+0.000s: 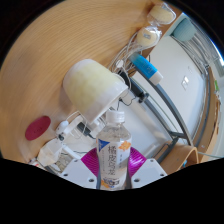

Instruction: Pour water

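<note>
So from the gripper view we've got a clear water bottle [115,150] with a white cap standing upright between the jaws, magenta pads [91,161] tight on both sides of its label. We can't make out the water level. Just beyond the jaws sits a cream mug [93,85] on the wooden counter [50,50]. A red disc [37,127] lies off to the left, cables [160,95] crowd the right, and open wood stretches further ahead.
</note>
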Demonstrator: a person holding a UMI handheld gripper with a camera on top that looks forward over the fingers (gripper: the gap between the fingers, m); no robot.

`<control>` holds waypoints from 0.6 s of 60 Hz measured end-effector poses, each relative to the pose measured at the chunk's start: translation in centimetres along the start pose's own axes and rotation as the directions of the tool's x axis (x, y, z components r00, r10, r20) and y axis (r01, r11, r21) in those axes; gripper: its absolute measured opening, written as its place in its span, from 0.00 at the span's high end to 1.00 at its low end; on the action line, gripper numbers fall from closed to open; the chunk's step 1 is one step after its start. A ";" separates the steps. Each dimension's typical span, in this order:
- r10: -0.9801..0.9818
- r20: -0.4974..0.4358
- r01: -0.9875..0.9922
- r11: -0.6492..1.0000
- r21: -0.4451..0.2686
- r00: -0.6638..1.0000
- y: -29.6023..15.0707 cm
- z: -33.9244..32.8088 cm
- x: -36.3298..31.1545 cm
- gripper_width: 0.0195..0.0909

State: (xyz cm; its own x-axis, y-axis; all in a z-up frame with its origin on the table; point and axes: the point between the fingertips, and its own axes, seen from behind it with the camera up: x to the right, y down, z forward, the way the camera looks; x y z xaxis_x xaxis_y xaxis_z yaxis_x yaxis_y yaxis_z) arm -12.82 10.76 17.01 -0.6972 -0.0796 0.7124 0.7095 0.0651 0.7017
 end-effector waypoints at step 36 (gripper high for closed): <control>0.998 0.053 -0.996 -0.041 -0.084 -0.046 5.8 -2.2 -3.6 0.79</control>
State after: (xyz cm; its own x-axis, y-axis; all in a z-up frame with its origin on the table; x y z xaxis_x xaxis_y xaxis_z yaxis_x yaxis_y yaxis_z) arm -5.94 9.28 18.46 0.7342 0.1212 0.6681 0.6737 -0.0072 -0.7390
